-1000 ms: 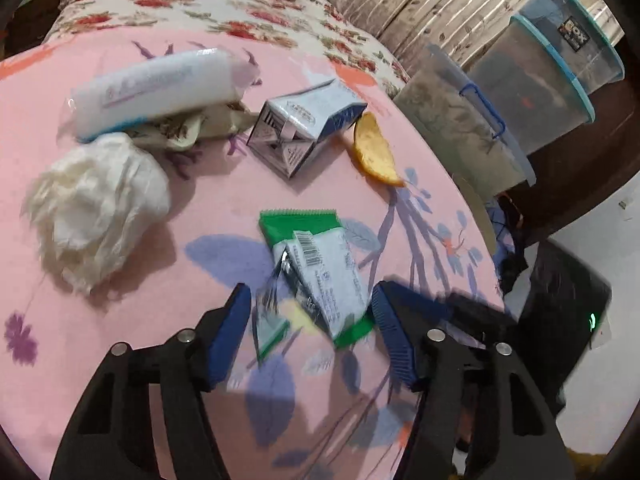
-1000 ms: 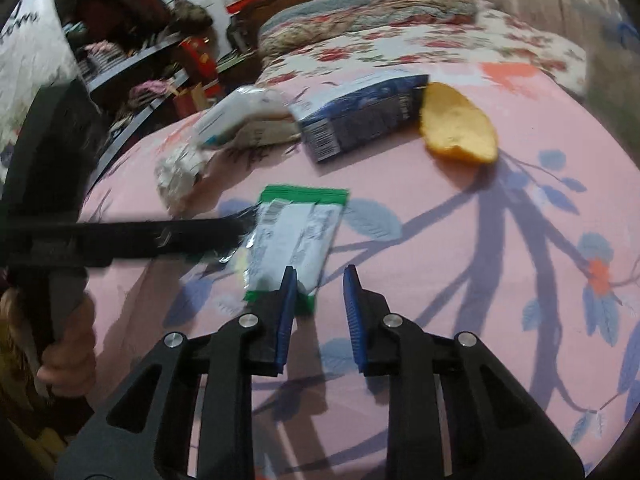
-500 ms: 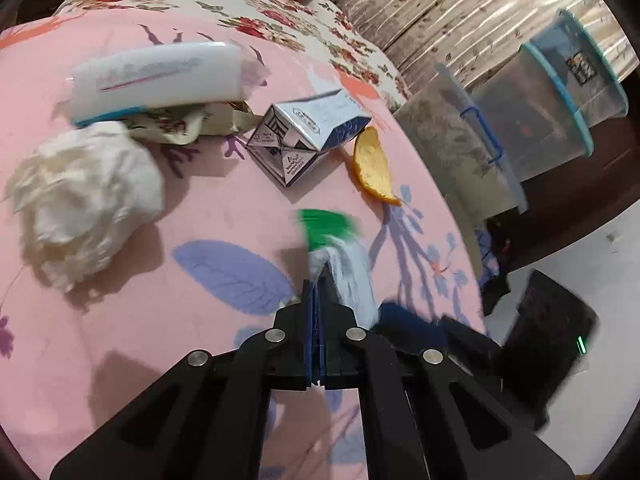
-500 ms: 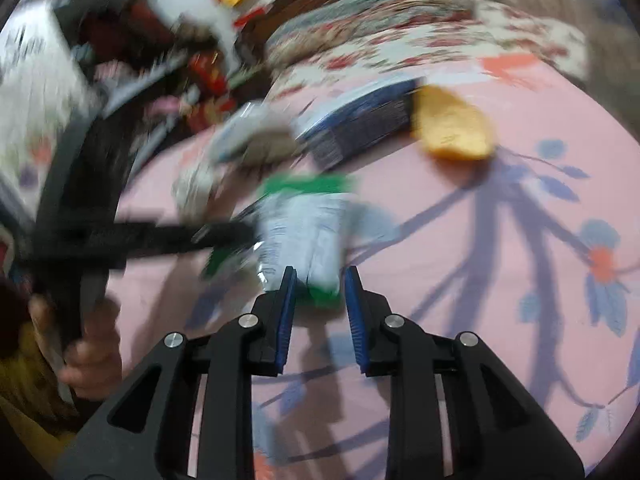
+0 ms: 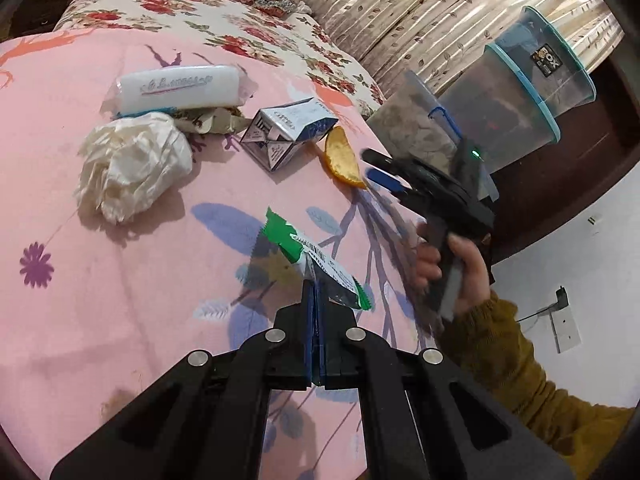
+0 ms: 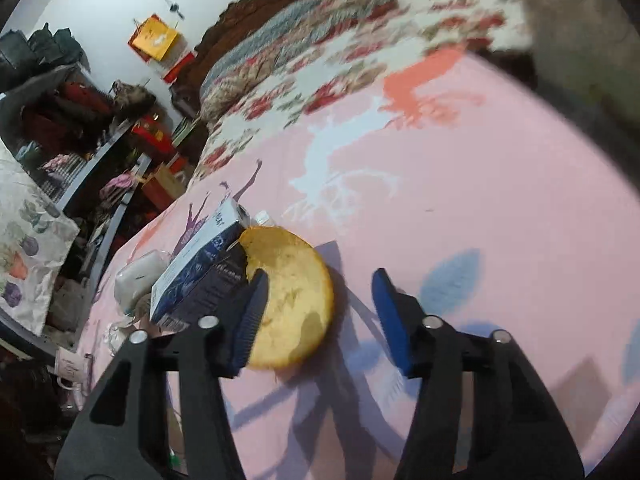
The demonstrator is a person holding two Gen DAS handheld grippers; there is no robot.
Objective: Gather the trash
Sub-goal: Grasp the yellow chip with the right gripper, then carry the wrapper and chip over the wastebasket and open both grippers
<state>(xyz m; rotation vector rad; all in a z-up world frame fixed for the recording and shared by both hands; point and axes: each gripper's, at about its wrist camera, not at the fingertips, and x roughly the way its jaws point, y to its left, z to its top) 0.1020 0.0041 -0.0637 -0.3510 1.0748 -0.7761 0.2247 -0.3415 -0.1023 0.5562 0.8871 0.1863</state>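
The green-and-white wrapper [image 5: 316, 264] is pinched at its near end between the fully closed fingers of the left gripper [image 5: 315, 300] and is held crumpled just above the pink bedspread [image 5: 120, 300] at the near middle. So one piece is judged to be collected; no bin for it can be identified with certainty. The fingers of the right gripper [image 6: 320, 312] have just been opening and stand about half apart, empty, with the orange peel [image 6: 292, 296] lying between them, partly behind the left one, untouched as far as can be told. The peel is curved, yellow-orange and pitted. Still left on the bed are the blue-and-white carton [image 5: 288, 132] touching the peel's left side, the crumpled white tissue [image 5: 132, 164] at the left, and the white packet [image 5: 180, 88] at the far left.
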